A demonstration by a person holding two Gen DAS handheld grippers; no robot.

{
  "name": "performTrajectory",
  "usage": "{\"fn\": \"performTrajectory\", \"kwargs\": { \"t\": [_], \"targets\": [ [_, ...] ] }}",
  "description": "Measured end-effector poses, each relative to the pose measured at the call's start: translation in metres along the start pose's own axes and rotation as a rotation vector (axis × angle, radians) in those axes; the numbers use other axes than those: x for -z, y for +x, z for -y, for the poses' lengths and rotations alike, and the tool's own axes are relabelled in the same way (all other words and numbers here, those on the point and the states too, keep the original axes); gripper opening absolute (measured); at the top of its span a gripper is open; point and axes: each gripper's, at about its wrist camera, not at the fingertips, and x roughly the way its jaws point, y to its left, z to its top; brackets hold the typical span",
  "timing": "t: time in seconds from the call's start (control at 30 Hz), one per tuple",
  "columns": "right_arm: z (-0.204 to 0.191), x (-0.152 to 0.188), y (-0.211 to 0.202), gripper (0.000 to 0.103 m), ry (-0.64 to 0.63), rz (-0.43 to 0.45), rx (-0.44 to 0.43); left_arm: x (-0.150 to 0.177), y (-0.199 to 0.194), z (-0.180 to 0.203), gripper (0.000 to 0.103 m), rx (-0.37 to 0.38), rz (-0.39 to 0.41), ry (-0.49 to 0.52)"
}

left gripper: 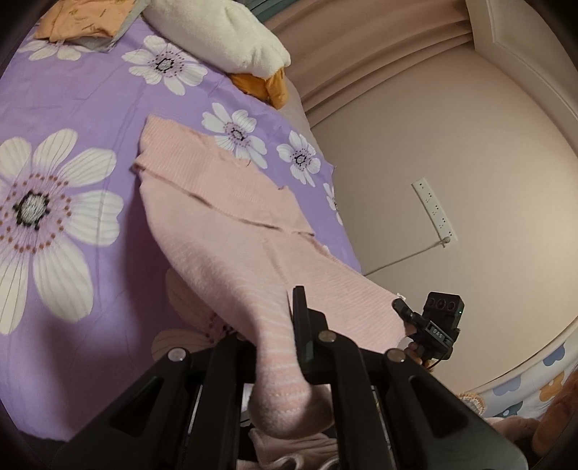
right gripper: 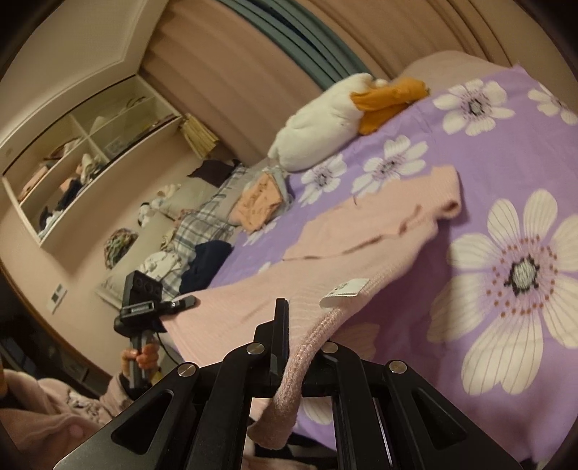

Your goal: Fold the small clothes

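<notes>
Now both near corners of the pink knit top point(left gripper: 231, 224) are lifted, its far end lying on the purple floral bedspread point(left gripper: 72, 108). Left gripper point(left gripper: 289, 347) clenched on one corner, right gripper point(right gripper: 285, 343) on the other, probably the hem. Keep edge taut, carry both corners level toward the far end. Both grippers point slightly downward.

We see the garment point(left gripper: 224, 224) spread mid-frame on the bed point(left gripper: 72, 90), near edge lifted; pillow point(left gripper: 220, 36) at upper centre, folded clothes point(left gripper: 83, 21) upper left.
</notes>
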Motion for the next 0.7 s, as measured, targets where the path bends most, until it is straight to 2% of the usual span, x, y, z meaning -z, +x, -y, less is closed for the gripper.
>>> {"fn": "performTrajectory", "kwargs": {
  "t": [0.23,0.43,0.6,0.7],
  "targets": [
    [0.022,-0.051,0.024,0.005,0.007,0.039,-0.009,-0.064,0.030,-0.009,0.005,-0.010,0.034,-0.002],
    [0.067,-0.102,0.060,0.005,0.096,0.023,0.034,-0.122,0.064,-0.032,0.005,-0.033,0.039,-0.048],
    [0.105,-0.132,0.089,0.005,0.173,0.017,0.055,-0.166,0.103,-0.062,0.006,-0.061,0.020,-0.111],
    [0.129,-0.145,0.111,0.005,0.223,-0.001,0.083,-0.184,0.132,-0.083,0.005,-0.106,-0.015,-0.144]
  ]
}}
